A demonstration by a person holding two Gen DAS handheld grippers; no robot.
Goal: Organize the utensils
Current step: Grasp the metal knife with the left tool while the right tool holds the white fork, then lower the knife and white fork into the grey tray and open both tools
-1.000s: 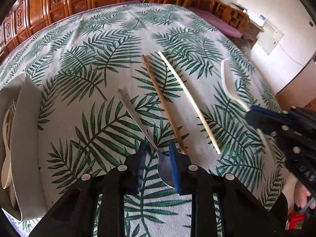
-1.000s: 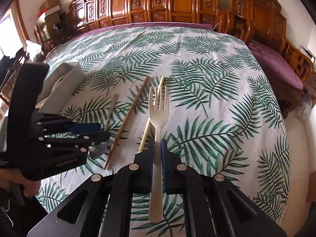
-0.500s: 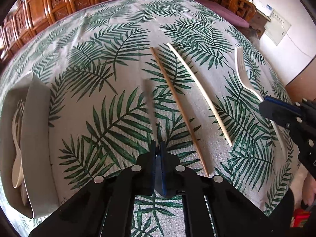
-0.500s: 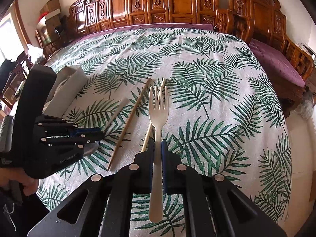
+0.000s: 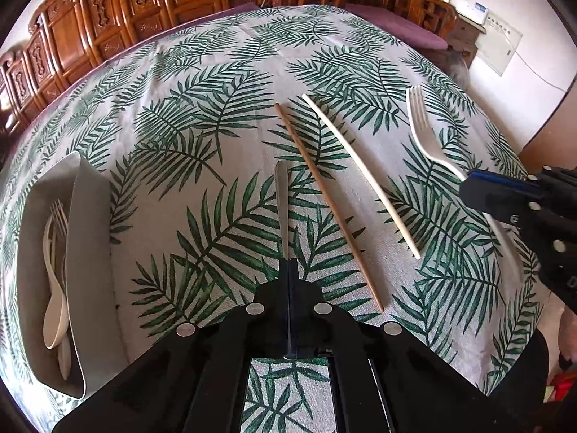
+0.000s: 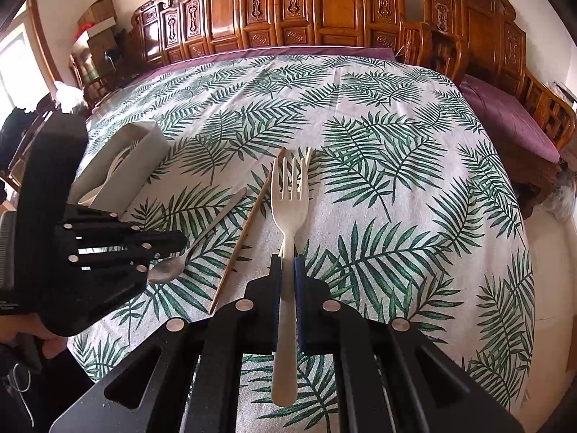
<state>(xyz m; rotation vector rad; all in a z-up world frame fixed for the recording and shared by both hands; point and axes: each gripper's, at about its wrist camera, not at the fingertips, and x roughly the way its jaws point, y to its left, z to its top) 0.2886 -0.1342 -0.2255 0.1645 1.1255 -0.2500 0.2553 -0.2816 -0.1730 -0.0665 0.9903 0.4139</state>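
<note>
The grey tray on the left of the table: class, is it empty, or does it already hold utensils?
Not empty. The tray already holds pale utensils: a spoon and a fork show inside it. How many in all, cannot tell.

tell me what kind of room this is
Likely a home dining or living room: a big table under a palm-leaf tablecloth, carved wooden chairs lined along the wall, and a purple-cushioned wooden bench beside it.
</note>
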